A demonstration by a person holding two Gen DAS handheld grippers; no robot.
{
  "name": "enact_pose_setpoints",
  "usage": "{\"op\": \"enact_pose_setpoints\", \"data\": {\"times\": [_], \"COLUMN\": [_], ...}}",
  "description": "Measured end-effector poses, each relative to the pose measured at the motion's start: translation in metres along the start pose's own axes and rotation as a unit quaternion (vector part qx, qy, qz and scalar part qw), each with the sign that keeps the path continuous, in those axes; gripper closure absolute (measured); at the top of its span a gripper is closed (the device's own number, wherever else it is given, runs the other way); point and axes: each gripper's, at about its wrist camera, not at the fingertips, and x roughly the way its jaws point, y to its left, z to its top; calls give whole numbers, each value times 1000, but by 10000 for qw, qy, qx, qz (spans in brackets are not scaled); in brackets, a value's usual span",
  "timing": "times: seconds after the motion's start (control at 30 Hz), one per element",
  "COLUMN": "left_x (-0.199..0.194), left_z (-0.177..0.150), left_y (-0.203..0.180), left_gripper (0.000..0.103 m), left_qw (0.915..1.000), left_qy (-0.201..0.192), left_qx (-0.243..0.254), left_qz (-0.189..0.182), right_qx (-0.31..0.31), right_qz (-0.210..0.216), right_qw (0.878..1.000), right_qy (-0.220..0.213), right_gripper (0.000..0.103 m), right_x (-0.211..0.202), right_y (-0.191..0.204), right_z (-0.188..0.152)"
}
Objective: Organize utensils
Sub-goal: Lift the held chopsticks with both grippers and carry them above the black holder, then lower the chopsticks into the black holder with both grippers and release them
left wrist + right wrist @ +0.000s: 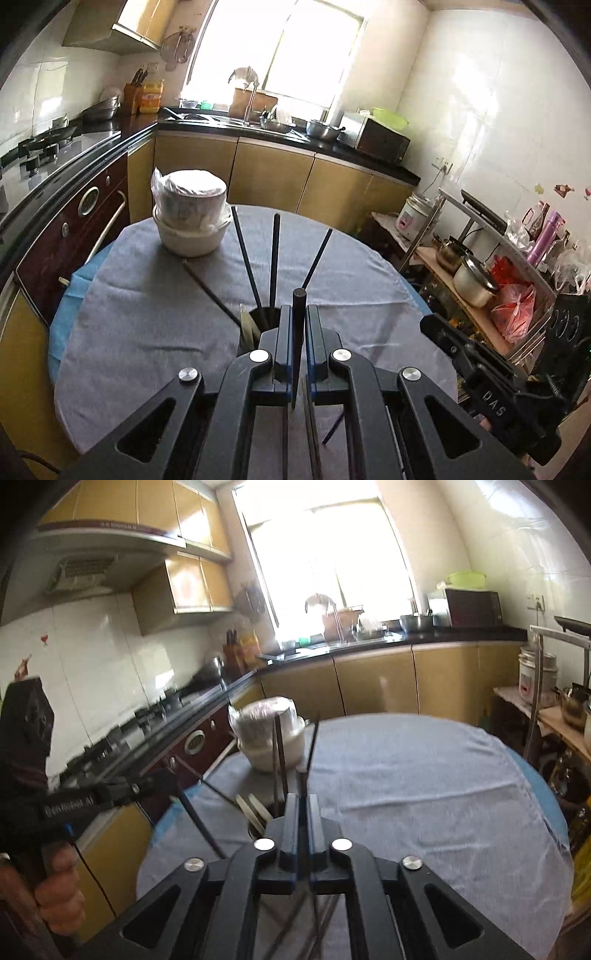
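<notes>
My left gripper [298, 314] clamps a chopstick [298, 332] mid-shaft; right gripper [303, 812] pinches another. Probably light, stiff, slick.

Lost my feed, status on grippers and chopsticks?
Left gripper shut on black chopstick. Right gripper shut on thin dark stick, blurred. Utensil holder just ahead, three chopsticks in. Stacked bowls beyond, clear.
</notes>
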Motion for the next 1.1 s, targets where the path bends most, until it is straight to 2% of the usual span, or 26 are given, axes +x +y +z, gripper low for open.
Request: {"op": "enact_pose_setpoints", "data": {"times": [0.17, 0.3, 0.37, 0.43, 0.47, 0.5, 0.53, 0.57, 0.7, 0.87, 1.0, 1.03, 1.1], "left_x": [0, 2, 5, 8, 9, 10, 10, 9, 4, -3, -2, -2, -1], "left_z": [11, 7, 3, -2, -5, -7, -9, -11, -13, -13, -14, -14, -15], "left_y": [-6, -7, -3, 0, 2, 3, 3, 4, 7, 12, 12, 13, 13], "left_gripper": [97, 97, 97, 97, 97, 97, 97, 97, 97, 97, 97, 97, 97], "left_qw": [9999, 9999, 9999, 9998, 9998, 9997, 9996, 9996, 9995, 9996, 9997, 9996, 9996], "left_qy": [-41, 15, 84, 172, 210, 246, 273, 275, 288, 242, 215, 215, 215], "left_qx": [90, 141, 88, 50, 46, 57, 70, 91, 118, 65, 57, 46, 18], "left_qz": [-24, -29, -25, -9, -7, -8, -4, 1, -32, -103, -140, -152, -182], "right_qx": [-10, -63, 100, 424, 689, 823, 957, 1059, 1133, 1065, 1084, 1022, 850], "right_qz": [53, -37, -114, -122, -135, -142, -185, -295, -387, -545, -915, -1028, -1215], "right_qw": [9999, 10000, 9993, 9950, 9901, 9873, 9837, 9794, 9690, 9573, 9480, 9522, 9508], "right_qy": [-164, 51, 351, 897, 1219, 1352, 1513, 1697, 2161, 2630, 2849, 2688, 2720], "right_gripper": [100, 100, 100, 97, 89, 84, 74, 72, 72, 72, 71, 73, 80], "right_x": [5, 15, 28, 49, 65, 74, 85, 98, 150, 213, 243, 243, 245], "right_y": [9, 6, -6, -26, -42, -50, -61, -71, -93, -98, -101, -99, -96], "right_z": [18, 16, 10, 3, -3, -7, -12, -17, -33, -50, -63, -63, -63]}}
